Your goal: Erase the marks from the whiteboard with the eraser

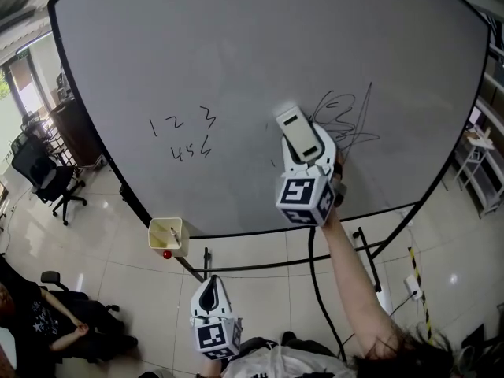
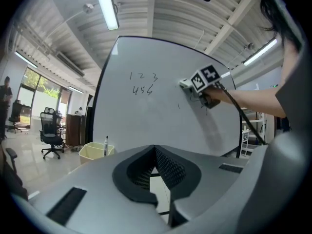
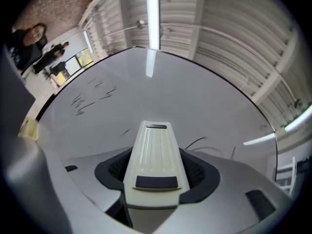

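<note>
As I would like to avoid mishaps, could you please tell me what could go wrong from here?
1. The right claw grips only the rear end of the eraser. Most of it sticks out, so pressing on the whiteboard might tilt it or make it slip, leaving streaks in the scribble.
2. The cable hanging from that gripper runs close to the board's stand and could snag during a wide sweep towards the numbers.

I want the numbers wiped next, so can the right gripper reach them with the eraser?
Probably yes: the right gripper holds the eraser near the whiteboard, and bare board lies between it and the numbers.
</note>
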